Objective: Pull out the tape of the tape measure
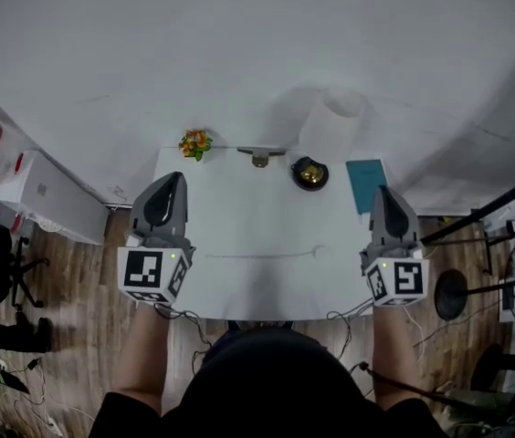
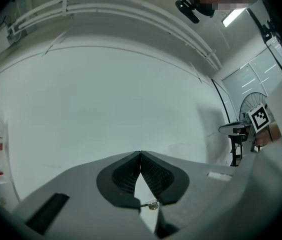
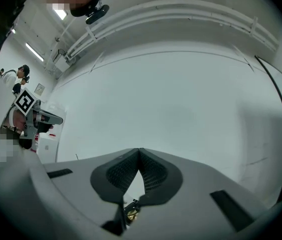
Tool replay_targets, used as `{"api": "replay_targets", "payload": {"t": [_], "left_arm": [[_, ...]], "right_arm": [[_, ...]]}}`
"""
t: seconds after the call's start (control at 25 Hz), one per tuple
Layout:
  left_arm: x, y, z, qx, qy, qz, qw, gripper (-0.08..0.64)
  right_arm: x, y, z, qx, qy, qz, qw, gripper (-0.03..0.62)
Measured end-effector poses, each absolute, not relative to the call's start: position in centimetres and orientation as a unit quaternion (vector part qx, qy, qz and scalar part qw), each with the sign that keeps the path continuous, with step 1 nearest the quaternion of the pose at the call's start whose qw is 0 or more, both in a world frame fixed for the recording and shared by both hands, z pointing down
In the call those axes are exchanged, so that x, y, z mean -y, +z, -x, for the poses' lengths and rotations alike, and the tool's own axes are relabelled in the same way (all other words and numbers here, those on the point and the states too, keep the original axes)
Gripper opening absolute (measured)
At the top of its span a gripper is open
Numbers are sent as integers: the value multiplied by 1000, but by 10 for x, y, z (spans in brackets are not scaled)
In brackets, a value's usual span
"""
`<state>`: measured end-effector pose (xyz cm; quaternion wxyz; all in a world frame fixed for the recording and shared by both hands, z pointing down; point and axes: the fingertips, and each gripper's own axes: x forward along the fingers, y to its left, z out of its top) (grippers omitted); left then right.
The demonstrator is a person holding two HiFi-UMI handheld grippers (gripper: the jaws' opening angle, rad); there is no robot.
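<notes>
The tape measure (image 1: 310, 173), a round black case with a gold centre, lies at the back of the white table (image 1: 239, 217). I cannot make out any tape drawn out of it. My left gripper (image 1: 170, 181) is held high over the table's left edge, and my right gripper (image 1: 383, 192) is high over its right edge. Both are well clear of the case. In the left gripper view the left gripper (image 2: 140, 155) is shut with nothing in it and faces a white wall. The right gripper (image 3: 139, 151) is likewise shut and empty. Far below its jaws a bit of the gold case (image 3: 131, 212) shows.
On the table's back edge are a small orange flower ornament (image 1: 195, 142), a metal fitting (image 1: 259, 157) and a teal card (image 1: 365, 182). A faint thin line (image 1: 267, 255) crosses the table's front half. White boxes (image 1: 47, 194), chairs, stands and cables surround the table on the wooden floor.
</notes>
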<state>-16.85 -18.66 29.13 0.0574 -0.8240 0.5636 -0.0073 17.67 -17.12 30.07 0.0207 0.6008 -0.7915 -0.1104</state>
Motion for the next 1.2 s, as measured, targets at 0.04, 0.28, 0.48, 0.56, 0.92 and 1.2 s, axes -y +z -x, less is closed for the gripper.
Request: {"api": "replay_targets", "payload": {"t": [0.04,0.28,0.48,0.56,0.92,1.2], "left_arm": [[187,291,168,-563,-7,825,57,5],[193,298,165,-562,-12,826,46,6],[198,301,167,-564,-13,825,43,6],[199,302,168,-564,-13,824,43,6],[207,311,166,-566,-21,823,36,6],[210,314,161,-567,-25,822,33,6]], "right_arm": [[171,300,-176,792,-111,-600,22,5],[179,301,-178,794,-103,-599,18,5],[184,307,-178,795,-89,-599,15,5],[186,308,-177,797,-88,-598,16,5],[193,315,-180,796,-80,-600,16,5],[194,319,-188,792,-73,-606,13,5]]}}
